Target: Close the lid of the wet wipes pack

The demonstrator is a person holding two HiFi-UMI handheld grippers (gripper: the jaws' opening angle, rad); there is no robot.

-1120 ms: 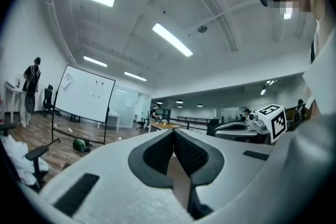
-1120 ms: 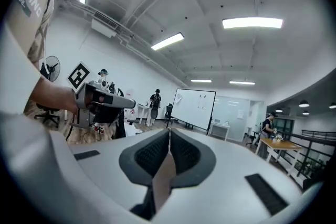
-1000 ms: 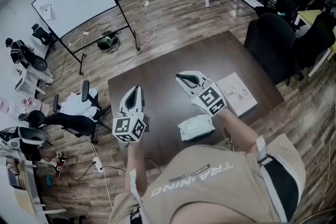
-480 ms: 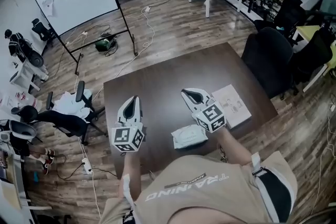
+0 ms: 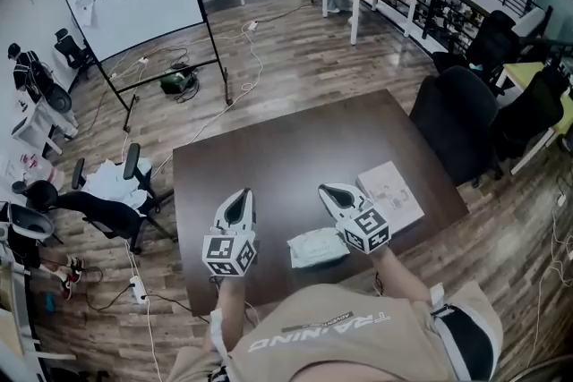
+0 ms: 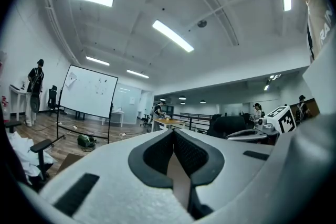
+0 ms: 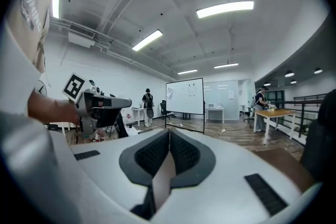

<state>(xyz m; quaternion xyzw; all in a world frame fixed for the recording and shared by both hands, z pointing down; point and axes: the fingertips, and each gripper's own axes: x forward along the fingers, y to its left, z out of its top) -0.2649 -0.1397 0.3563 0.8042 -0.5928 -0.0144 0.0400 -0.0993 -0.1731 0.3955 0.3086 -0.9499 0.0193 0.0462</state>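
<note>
The left gripper [image 5: 238, 203] had its jaws pressed together with nothing between them. The right gripper [image 5: 333, 194] was the same, pads meeting and empty. Both were held off the tabletop [image 5: 269, 161], noses aimed out toward 12 o'clock; their own views took in the room and ceiling, not the tabletop.

The wet wipes pack [image 5: 315, 248] lay flat near the tabletop's near edge, between the two grippers. It was at roughly 4 o'clock from the left gripper's tips and 7 o'clock from the right's, and neither touched it. A flat white box [image 5: 391, 192] sat at about 2 o'clock from the pack, just beyond the right gripper.

The pack showed only in the head view, too small to tell whether its lid stood up or lay shut. The scene therefore fitted either a lid waiting to be pressed down or one already snapped down with the grippers lifted clear.

The pack looked soft and light, so it would probably skid or buckle under a sideways shove. Closing such a lid likely goes best with shut jaws used as a blunt tip, pressing straight down on the flap's free edge until it seats. The other gripper would pin the pack's body well away from the hinge.
</note>
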